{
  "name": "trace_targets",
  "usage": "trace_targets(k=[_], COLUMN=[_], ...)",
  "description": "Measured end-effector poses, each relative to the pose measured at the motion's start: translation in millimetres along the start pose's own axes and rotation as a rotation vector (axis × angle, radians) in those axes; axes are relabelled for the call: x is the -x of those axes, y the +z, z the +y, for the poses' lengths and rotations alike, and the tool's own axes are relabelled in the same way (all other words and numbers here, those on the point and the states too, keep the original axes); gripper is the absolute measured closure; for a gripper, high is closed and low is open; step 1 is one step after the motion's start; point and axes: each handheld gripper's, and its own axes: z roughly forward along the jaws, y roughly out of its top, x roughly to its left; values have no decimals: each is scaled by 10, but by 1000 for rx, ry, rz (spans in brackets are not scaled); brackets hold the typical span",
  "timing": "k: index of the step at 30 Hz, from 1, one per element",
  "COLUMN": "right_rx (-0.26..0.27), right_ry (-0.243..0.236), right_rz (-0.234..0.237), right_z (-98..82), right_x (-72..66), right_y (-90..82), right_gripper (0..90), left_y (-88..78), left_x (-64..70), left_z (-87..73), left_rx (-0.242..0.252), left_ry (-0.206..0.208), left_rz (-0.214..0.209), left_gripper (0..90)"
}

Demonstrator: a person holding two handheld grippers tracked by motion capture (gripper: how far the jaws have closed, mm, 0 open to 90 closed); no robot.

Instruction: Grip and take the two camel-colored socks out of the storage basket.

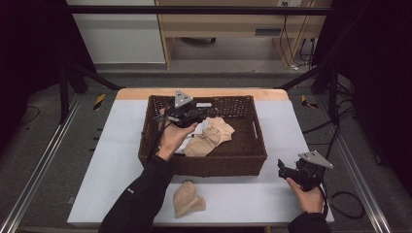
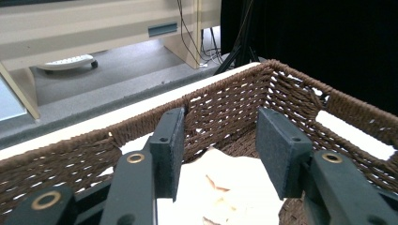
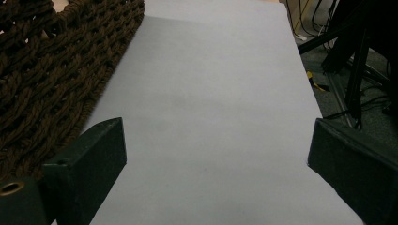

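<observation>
Some tan socks (image 1: 210,136) lie in a pile inside the brown woven basket (image 1: 204,165). The left gripper (image 1: 187,115) hangs just over them with its jaws apart and nothing between them. One more tan sock (image 1: 188,199) lies on the table (image 1: 111,160) in front of the basket. The right gripper (image 1: 287,171) rests near the table's right edge, jaws wide apart.

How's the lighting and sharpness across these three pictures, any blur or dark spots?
High view: the table is evenly lit, its surroundings fall into black, and the picture is soft. Left gripper view: the basket weave is fairly sharp, and the pale cloth below looks washed out. Right gripper view: dimmer, with the near black jaws blurred.
</observation>
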Motion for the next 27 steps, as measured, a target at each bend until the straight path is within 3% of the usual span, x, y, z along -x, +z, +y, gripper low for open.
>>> trace_targets(k=[8,19,23,27], right_rx=[2,-3,-4,-6], right_ry=[-5,-7,-13,-16], right_rz=[-7,-10,-12,-11], right_z=[0,-2,-3,-5], right_x=[1,-14,-11,-15], right_y=[7,17,21,24], right_gripper=[50,51,51,51], left_y=[293,570,637,669], left_x=[-39,-69,-68,-60], left_z=[-113,-358,-437,-476], left_rx=[-53,-228,-266,-303], left_ry=[18,68,56,74], left_rz=[17,19,6,-7], left_gripper=[503,442,427,416])
